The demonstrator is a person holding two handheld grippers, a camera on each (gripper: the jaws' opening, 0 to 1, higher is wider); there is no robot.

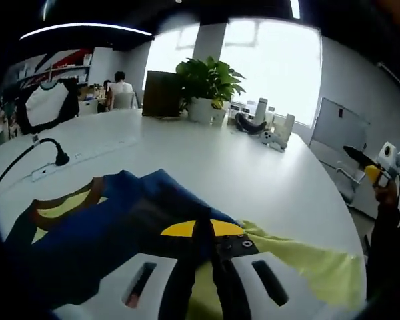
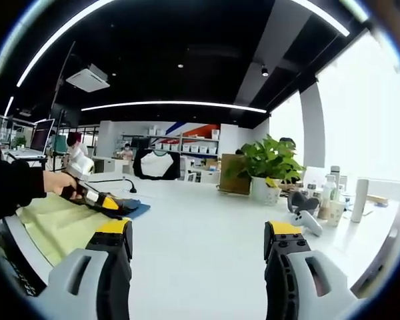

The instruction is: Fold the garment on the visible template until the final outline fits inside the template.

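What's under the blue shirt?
Under the blue garment lies a yellow-green cloth on the white table. The left gripper is shut on the garment. The fabric hides whatever lies beneath the cloth.

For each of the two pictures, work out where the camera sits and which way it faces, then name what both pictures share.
Left gripper view: rides on the left tongs, looking along shut jaws that pinch the blue and yellow garment on the white table, toward the potted plant and windows; the right tongs show at the right edge.
Right gripper view: rides on the open right tongs, held above the table, facing across the room; a hand holds the left tongs at the left.
Shared: table, garment, plant.
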